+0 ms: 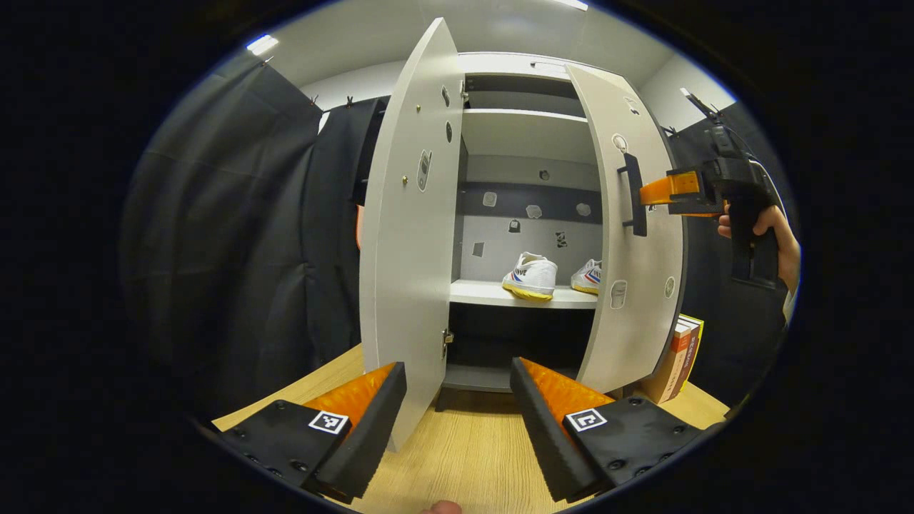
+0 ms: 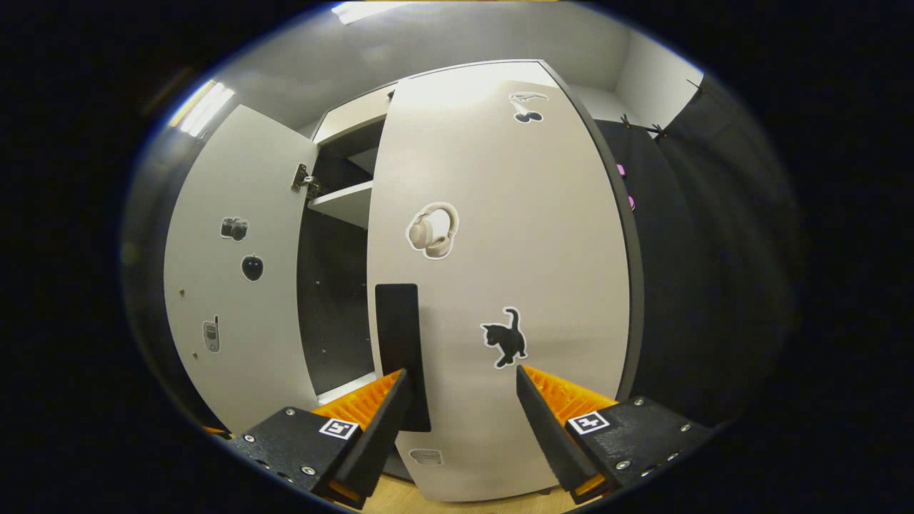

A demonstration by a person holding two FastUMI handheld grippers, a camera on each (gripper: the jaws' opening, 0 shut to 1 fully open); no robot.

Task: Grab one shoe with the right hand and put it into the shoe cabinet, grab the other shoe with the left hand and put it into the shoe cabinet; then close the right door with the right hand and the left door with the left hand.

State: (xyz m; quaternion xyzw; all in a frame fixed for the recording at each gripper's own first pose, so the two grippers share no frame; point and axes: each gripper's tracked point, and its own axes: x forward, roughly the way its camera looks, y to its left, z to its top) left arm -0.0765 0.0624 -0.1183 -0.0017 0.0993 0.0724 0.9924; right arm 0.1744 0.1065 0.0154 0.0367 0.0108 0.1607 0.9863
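Your right gripper (image 2: 460, 400) jaws stand wide at the right door (image 2: 500, 285), seemingly touching beside its handle (image 2: 400, 350). Push squarely. The left gripper (image 1: 457, 414) is wide too, near the left door (image 1: 407, 235).

Two white shoes (image 1: 531, 275) on cabinet shelf (image 1: 493, 293) (doors ajar)

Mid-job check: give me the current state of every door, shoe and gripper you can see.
Left door: open.
Right door: partly open, right gripper at its handle.
Two shoes: on the cabinet shelf.
Left gripper: open, empty.
Right gripper: open, against the right door.
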